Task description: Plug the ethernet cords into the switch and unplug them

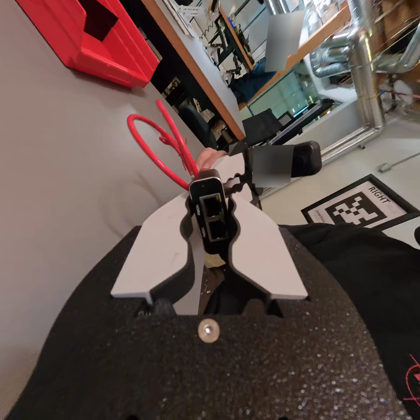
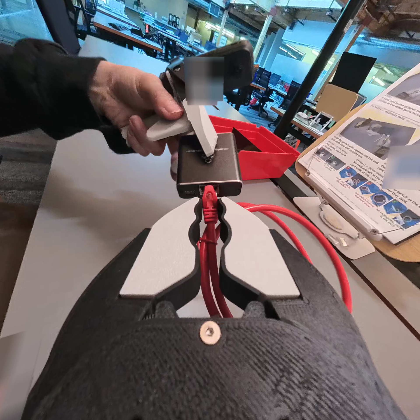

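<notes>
I hold 1 dark metal switch (image 1: 209, 218), 2 empty ports facing me, pinched in my L gripper (image 1: 210, 223). 1 red cord (image 2: 210, 229) is plugged into switch's far side; R gripper (image 2: 210, 213) pinches its boot. 1 red bin (image 2: 256, 147) behind switch.

red cord (image 2: 210, 229) plugged into switch (image 2: 208, 163) | right hand-held gripper (image 2: 210, 203) clamps cord
</notes>
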